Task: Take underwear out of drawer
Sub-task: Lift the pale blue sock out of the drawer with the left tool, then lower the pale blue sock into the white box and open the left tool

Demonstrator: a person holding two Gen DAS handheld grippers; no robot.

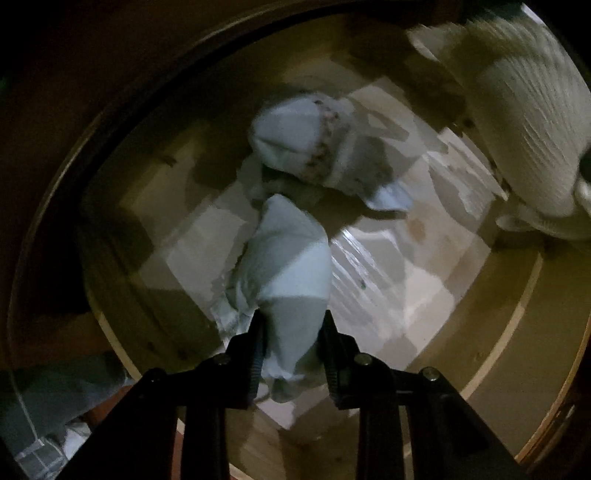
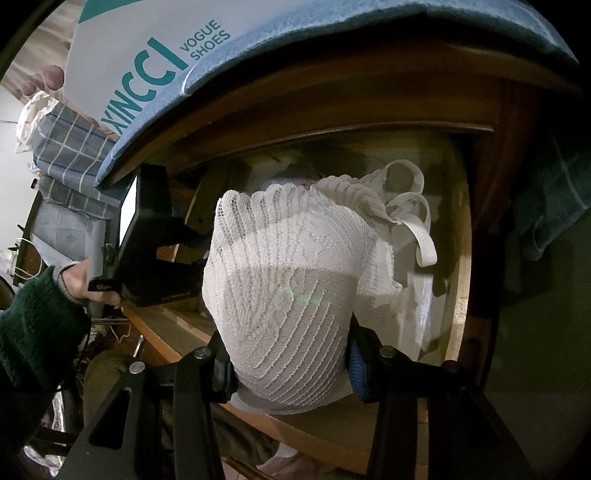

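In the left wrist view my left gripper [image 1: 293, 325] points down into the open wooden drawer [image 1: 517, 295] and is shut on a pale blue piece of underwear [image 1: 291, 266], which hangs between its fingers. A second pale garment with a patterned band [image 1: 310, 144] lies deeper in the drawer. In the right wrist view my right gripper [image 2: 288, 354] is shut on a white lace undergarment [image 2: 288, 266] with elastic straps [image 2: 413, 214], held above the drawer's front. That white garment [image 1: 517, 122] also shows at the upper right of the left wrist view.
Pale paper lines the drawer bottom [image 1: 388, 266]. In the right wrist view a hand in a dark green sleeve [image 2: 37, 325] holds the other gripper's black body [image 2: 147, 236]. A white shoe box [image 2: 147, 48] lies on a blue cloth [image 2: 369, 26] atop the cabinet. Checked fabric [image 2: 70, 147] is stacked at left.
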